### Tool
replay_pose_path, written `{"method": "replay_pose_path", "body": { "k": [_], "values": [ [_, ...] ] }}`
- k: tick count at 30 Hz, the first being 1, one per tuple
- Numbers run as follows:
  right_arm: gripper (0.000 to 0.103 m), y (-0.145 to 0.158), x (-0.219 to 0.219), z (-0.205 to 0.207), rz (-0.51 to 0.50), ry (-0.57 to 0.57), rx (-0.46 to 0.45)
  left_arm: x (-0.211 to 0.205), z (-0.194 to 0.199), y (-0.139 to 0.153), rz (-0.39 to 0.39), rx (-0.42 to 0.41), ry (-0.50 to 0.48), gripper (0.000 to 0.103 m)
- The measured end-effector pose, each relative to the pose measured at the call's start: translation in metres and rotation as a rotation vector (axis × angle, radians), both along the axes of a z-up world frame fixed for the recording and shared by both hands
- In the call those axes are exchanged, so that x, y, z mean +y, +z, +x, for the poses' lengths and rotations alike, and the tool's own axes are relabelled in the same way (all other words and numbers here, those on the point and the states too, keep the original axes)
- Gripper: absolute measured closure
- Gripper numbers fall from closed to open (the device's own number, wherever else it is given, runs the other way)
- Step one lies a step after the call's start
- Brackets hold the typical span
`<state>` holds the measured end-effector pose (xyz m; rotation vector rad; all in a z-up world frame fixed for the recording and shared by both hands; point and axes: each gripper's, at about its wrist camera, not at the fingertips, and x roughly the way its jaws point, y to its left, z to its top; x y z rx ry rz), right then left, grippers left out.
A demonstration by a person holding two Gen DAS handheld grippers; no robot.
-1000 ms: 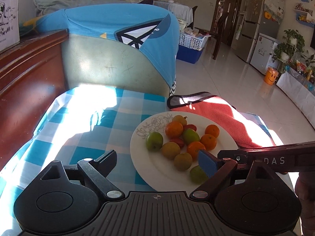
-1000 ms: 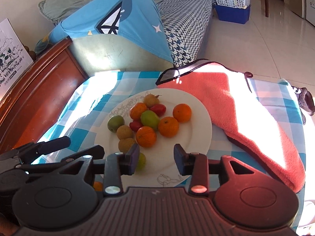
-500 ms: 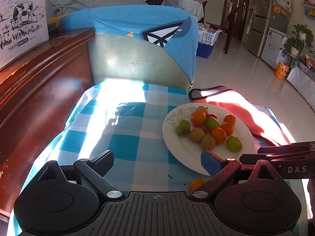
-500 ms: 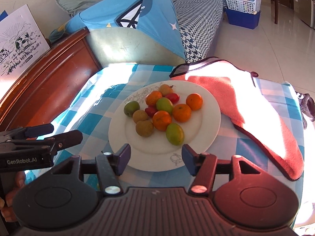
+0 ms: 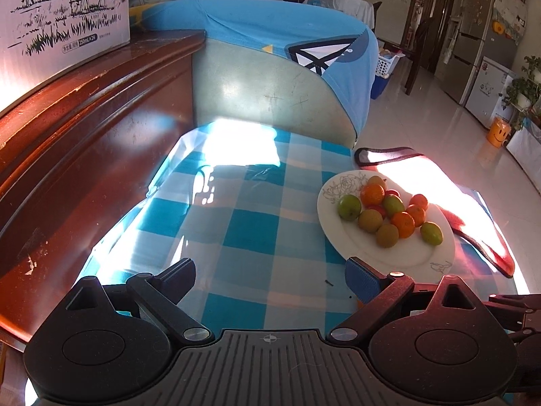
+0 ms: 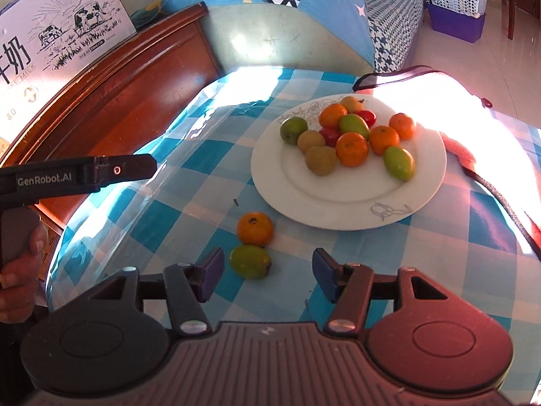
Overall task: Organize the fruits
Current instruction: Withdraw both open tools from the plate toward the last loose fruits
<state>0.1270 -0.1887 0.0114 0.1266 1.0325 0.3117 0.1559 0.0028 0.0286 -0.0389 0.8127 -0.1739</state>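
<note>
Hovering with jaws apart and empty, right tongs [image 6: 267,275] have just been opening; green fruit [image 6: 250,261] lies on the bench [image 6: 389,260] just ahead, nearer the left pad, long axis roughly across the jaw gap. Orange [image 6: 255,229] touches it on the far side, white plate [image 6: 338,203] of fruit beyond to the right. Left tongs [image 5: 270,275] wide, empty, farther off, so right is the nearer pick.

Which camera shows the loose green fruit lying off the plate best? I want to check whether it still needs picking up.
The right wrist view: the green fruit lies in full sight on the checked cloth, beside a loose orange, short of the plate. The left wrist view does not show it; its own finger hides that spot.
</note>
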Motion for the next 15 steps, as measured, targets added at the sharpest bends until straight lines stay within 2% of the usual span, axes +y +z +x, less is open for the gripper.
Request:
{"method": "replay_pose_path", "body": {
  "k": [10,15],
  "values": [
    [0.045,-0.017,0.017,0.003,-0.033,0.008,0.016,-0.004,0.004,-0.007,0.016,0.037,0.019,0.007],
    [0.053,-0.021,0.023,0.004,-0.041,0.023,0.012,-0.008,0.007,-0.012,0.018,0.066,0.009,0.007]
  ]
}}
